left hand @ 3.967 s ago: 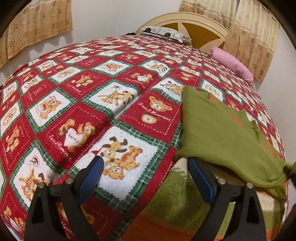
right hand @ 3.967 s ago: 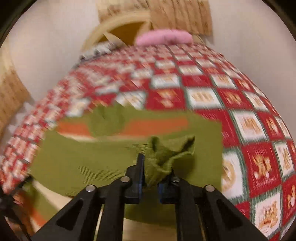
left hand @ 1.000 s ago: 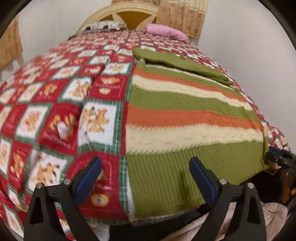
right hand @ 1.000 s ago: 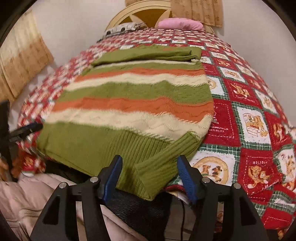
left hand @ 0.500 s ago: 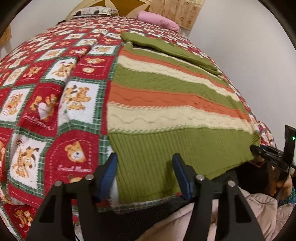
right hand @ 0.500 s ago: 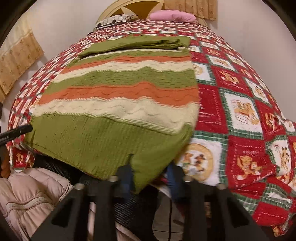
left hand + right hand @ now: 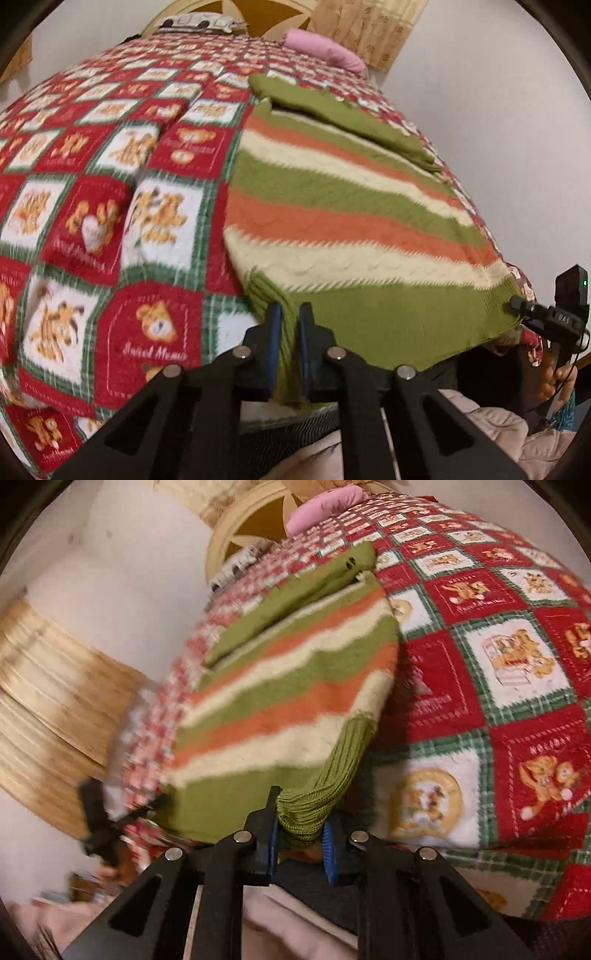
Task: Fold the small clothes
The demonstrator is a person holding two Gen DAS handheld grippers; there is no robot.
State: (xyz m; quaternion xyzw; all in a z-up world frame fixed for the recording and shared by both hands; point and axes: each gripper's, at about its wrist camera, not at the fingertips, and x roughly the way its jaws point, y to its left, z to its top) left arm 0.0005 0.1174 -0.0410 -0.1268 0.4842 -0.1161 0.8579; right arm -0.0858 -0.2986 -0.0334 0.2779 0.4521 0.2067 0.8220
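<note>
Left wrist view: striped sweater (image 7: 343, 206) flat on the bear-print bedspread (image 7: 92, 229), a folded green sleeve (image 7: 343, 114) across its far end, and the right gripper (image 7: 517, 306) at the hem's right corner. Right wrist view, tilted and blurred, adds a tan curtain (image 7: 55, 698) at left; both show the headboard (image 7: 258, 14) and pink pillow (image 7: 325, 48). Left gripper (image 7: 290, 321), jaws just closed, pinches the hem's near-left corner; right gripper's jaws, just closing, clamp the bunched ribbed hem (image 7: 317, 794)
</note>
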